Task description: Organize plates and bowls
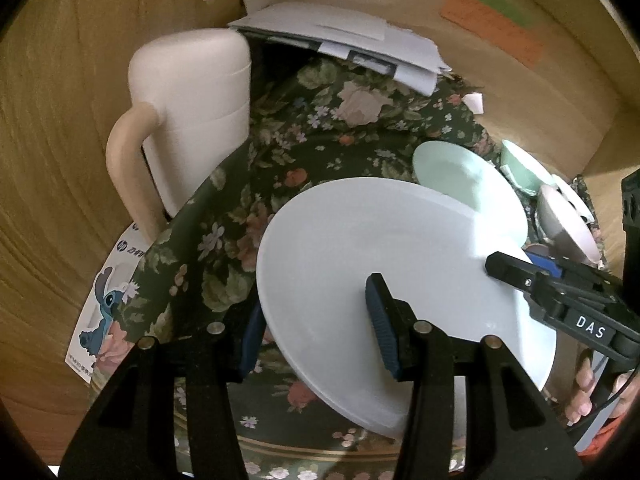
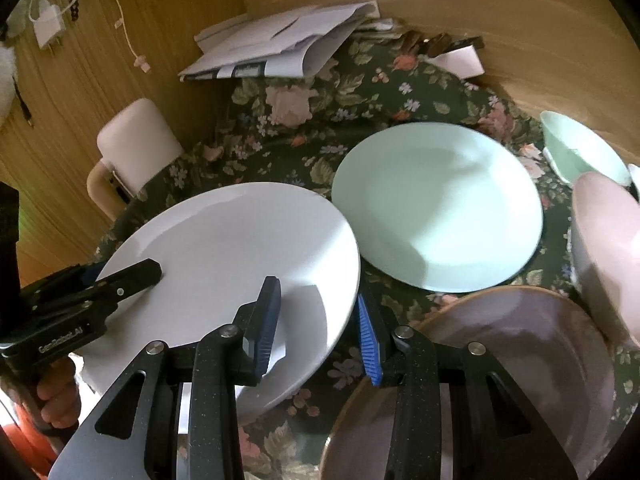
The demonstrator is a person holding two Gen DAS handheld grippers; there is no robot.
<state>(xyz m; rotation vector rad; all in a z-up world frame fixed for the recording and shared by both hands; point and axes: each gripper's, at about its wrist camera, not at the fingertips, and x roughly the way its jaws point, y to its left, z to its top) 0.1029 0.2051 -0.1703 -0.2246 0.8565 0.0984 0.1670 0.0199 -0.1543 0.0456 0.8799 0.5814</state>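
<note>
A white plate [image 1: 376,280] [image 2: 224,264] is tilted above the floral tablecloth. My left gripper [image 1: 316,328] straddles its left rim, jaws apart, one pad over the plate and one under it. My right gripper [image 2: 320,320] straddles its right rim the same way, jaws apart; it shows in the left wrist view [image 1: 520,268]. A mint plate [image 2: 436,208] [image 1: 468,184] lies flat behind. A mauve plate [image 2: 520,360] lies at lower right. A mint bowl [image 2: 580,152] and a pale pink bowl [image 2: 608,248] stand at the right.
A cream chair back [image 1: 192,112] stands at the table's left edge. A stack of papers [image 2: 280,44] lies at the back against the wooden wall. A Stitch card [image 1: 108,300] lies at the left table edge.
</note>
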